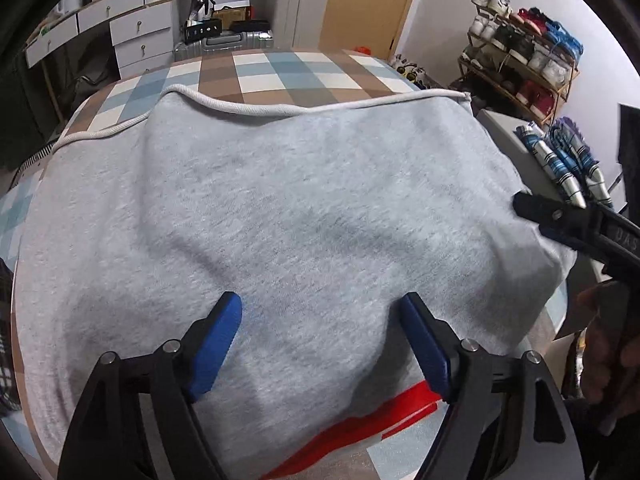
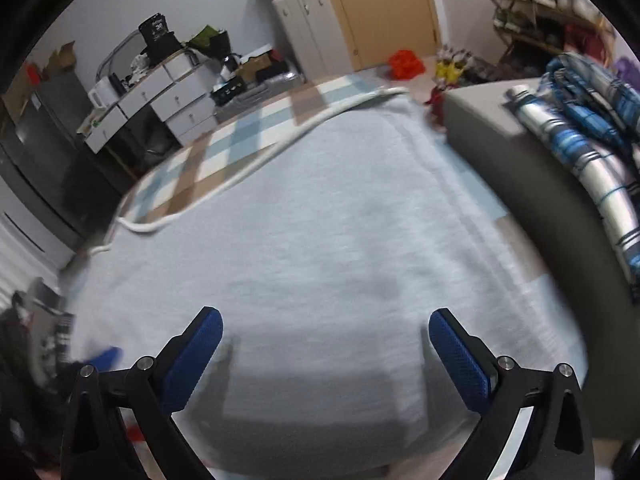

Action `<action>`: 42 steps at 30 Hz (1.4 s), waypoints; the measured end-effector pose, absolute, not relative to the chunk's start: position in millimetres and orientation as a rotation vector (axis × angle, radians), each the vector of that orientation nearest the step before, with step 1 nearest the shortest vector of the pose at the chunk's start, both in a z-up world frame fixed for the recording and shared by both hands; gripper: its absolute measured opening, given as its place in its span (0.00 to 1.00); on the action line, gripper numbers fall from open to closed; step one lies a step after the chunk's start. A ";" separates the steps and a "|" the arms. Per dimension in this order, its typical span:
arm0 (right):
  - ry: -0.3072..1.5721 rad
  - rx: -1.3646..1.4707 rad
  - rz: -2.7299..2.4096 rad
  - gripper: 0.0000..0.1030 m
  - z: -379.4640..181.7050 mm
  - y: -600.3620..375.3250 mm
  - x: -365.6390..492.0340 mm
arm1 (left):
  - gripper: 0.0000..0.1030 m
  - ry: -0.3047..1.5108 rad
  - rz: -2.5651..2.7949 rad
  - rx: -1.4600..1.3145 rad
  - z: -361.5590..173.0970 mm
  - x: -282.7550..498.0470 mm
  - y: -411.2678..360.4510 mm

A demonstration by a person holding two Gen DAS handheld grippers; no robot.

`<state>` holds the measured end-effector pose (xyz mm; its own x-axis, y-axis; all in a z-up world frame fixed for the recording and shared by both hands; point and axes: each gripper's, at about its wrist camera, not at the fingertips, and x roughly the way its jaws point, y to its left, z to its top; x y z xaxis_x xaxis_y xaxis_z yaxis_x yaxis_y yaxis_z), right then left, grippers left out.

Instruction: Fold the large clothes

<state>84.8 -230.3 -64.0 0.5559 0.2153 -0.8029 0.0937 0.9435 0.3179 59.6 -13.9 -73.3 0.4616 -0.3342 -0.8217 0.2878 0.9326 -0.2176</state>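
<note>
Checked blue-and-brown worktop carries the light grey fleece garment, spread ahead of both tongs. Left tongs and right tongs stand apart, empty. Advise clamping matching hem corners before folding.

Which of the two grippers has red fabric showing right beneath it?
The left gripper: a red patch peeks from under the grey garment below its fingers.

"DAS" on right hand-held gripper; "36" on black bag.
</note>
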 end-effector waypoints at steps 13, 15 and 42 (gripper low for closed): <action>0.929 0.164 0.230 1.00 -90.9 -181.3 96.2 | 0.75 1.140 -0.104 -0.094 -98.3 6.3 113.9; 0.935 0.158 0.232 1.00 -89.2 -182.7 93.4 | 0.75 1.166 -0.090 -0.122 -104.9 7.0 122.1; 0.931 0.148 0.250 1.00 -86.0 -188.4 78.0 | 0.02 1.124 -0.231 -0.195 -95.1 22.6 169.2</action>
